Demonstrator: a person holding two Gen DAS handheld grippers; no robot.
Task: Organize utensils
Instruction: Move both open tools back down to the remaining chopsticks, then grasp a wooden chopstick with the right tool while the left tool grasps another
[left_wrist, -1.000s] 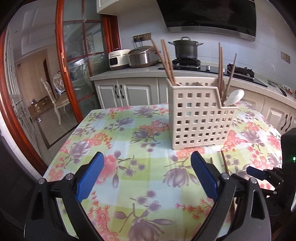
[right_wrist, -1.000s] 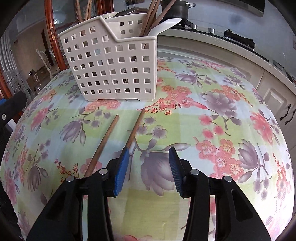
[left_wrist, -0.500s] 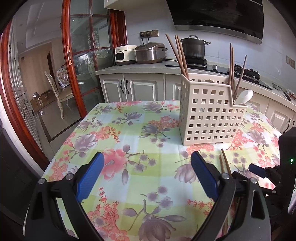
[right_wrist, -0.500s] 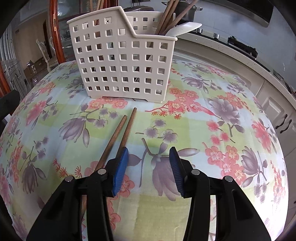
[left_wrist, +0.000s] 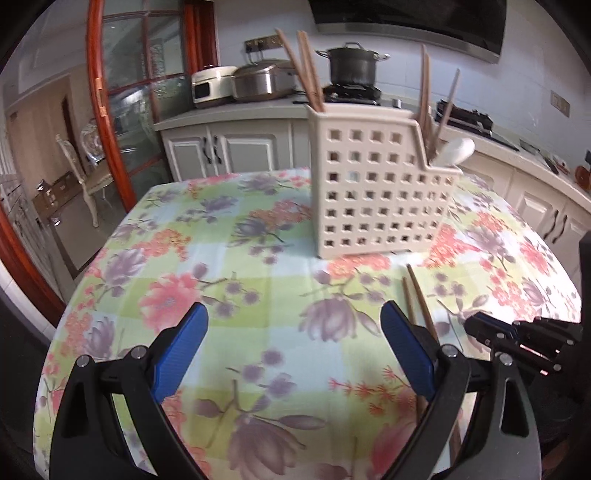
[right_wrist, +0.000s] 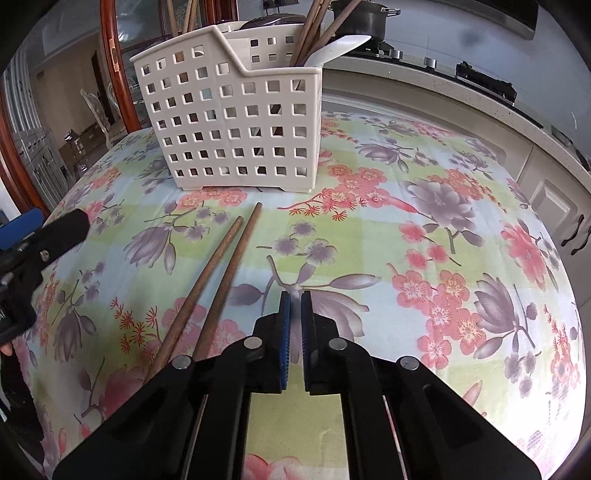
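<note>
- Kitchen cabinets, a stove with a dark pot (left_wrist: 352, 66) and two rice cookers (left_wrist: 240, 83) stand behind a tabletop (right_wrist: 424, 206) covered in a floral cloth
- Two wooden chopsticks (right_wrist: 214, 273) lie loose on the cloth, side by side and nearly parallel, their far tips just short of the basket's near wall
- Their near ends run under the left side of the right tool (right_wrist: 294, 314), outside its jaws
- Cream perforated utensil basket (right_wrist: 236, 122) stands upright on the tabletop beyond the loose pair; more chopsticks (left_wrist: 306, 77) and a white spoon (right_wrist: 334, 48) stand in it, with the spoon in the lower compartment
- Right tool has its blue pads pressed almost together with nothing between them, low over a purple flower on the cloth, just right of the loose chopsticks
- Left tool (left_wrist: 295, 347) has its blue pads spread wide and empty over the cloth, with the basket ahead of it and the loose chopsticks by its right finger
</note>
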